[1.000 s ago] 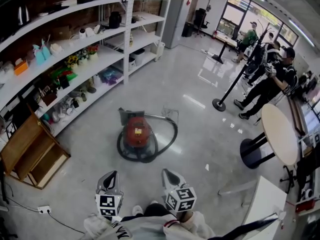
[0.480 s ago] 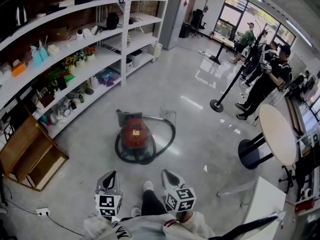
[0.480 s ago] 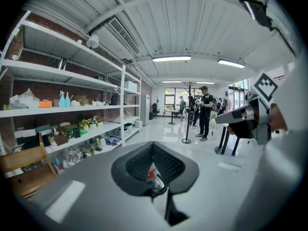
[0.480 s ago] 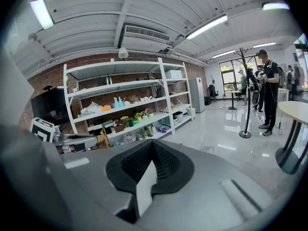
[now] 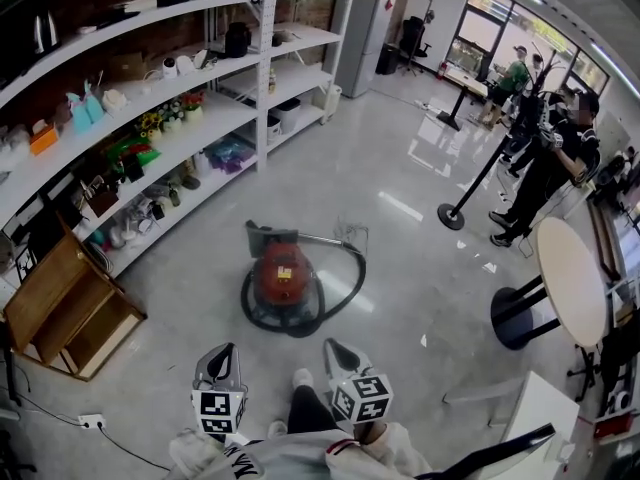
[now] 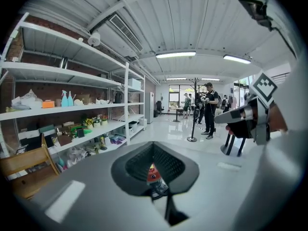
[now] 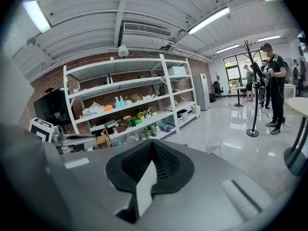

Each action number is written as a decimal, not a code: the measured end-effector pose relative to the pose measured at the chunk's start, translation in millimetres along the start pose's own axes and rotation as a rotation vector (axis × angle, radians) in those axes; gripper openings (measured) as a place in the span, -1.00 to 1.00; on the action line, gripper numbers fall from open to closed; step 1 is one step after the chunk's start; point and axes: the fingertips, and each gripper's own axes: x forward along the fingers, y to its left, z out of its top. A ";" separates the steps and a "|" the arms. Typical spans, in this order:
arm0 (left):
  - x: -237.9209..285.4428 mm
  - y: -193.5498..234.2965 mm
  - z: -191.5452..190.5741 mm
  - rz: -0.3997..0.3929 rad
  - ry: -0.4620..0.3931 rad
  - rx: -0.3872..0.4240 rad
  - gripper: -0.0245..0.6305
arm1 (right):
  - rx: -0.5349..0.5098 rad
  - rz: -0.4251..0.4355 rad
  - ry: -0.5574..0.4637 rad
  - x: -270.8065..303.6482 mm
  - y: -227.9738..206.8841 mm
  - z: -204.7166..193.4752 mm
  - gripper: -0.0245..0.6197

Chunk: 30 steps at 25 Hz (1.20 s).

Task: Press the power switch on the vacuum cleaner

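The red vacuum cleaner (image 5: 283, 272) sits on the shiny grey floor ahead of me, with its black hose (image 5: 345, 280) looped round it. Both grippers are held low, close to my body and well short of it. My left gripper (image 5: 226, 350) and my right gripper (image 5: 330, 346) point forward with jaws together and nothing held. In the left gripper view a sliver of the vacuum cleaner (image 6: 153, 173) shows through the gap behind the left gripper (image 6: 153, 145). The right gripper (image 7: 152, 143) frames only pale floor.
Long white shelves (image 5: 150, 118) full of small items line the left side. A wooden crate (image 5: 62, 303) stands at lower left, with a power strip (image 5: 88, 420) by it. A round table (image 5: 572, 280), a stanchion post (image 5: 452, 214) and standing people (image 5: 545, 163) are at right.
I have stepped forward: my leg and shoe now show between the grippers, and the vacuum cleaner sits slightly lower and nearer in the head view. Both grippers keep their pose.
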 end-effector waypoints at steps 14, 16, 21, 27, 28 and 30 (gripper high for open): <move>49.7 16.3 24.4 0.014 0.011 0.003 -0.93 | 0.005 0.033 0.018 51.8 -18.2 29.5 -0.92; 55.3 14.8 25.1 0.015 0.014 0.000 -0.93 | 0.008 0.035 0.021 56.2 -23.3 31.3 -0.92; 69.8 18.1 29.7 0.023 0.015 0.006 -0.93 | 0.009 0.046 0.024 69.1 -30.2 37.9 -0.92; 83.6 22.5 39.0 0.037 0.024 0.008 -0.93 | 0.010 0.064 0.029 85.1 -37.1 47.6 -0.92; 85.7 23.0 39.6 0.039 0.027 0.008 -0.93 | 0.010 0.067 0.029 87.2 -38.4 49.1 -0.92; 89.7 23.7 40.9 0.044 0.032 0.010 -0.93 | 0.011 0.071 0.032 91.4 -41.8 52.0 -0.92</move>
